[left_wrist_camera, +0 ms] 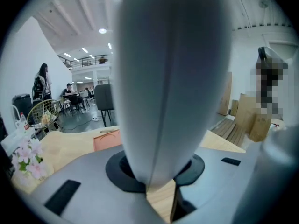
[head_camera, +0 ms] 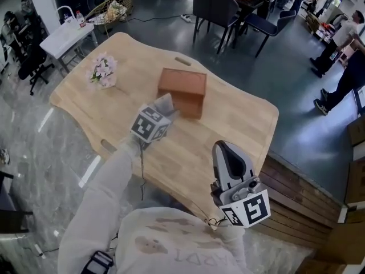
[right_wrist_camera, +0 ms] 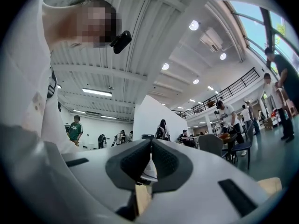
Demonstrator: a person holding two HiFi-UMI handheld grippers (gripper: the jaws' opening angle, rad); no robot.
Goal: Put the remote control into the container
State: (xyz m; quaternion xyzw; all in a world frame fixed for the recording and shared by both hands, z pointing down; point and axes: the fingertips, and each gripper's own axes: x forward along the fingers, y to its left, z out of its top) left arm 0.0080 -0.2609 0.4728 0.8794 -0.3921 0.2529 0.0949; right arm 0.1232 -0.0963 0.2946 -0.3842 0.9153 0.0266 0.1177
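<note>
A brown box-shaped container stands in the middle of the wooden table. My left gripper hovers just in front of it, shut on the pale grey remote control, whose end points at the box. In the left gripper view the remote control stands upright between the jaws and fills the centre, and the container shows behind it on the left. My right gripper sits by the table's near edge, pointing up. Its pads are shut together with nothing between them.
A small bunch of pink flowers lies on the table's far left. Beyond the table are a wire basket, a white side table, dark chairs and people standing at the right. Wooden planks lie to the right.
</note>
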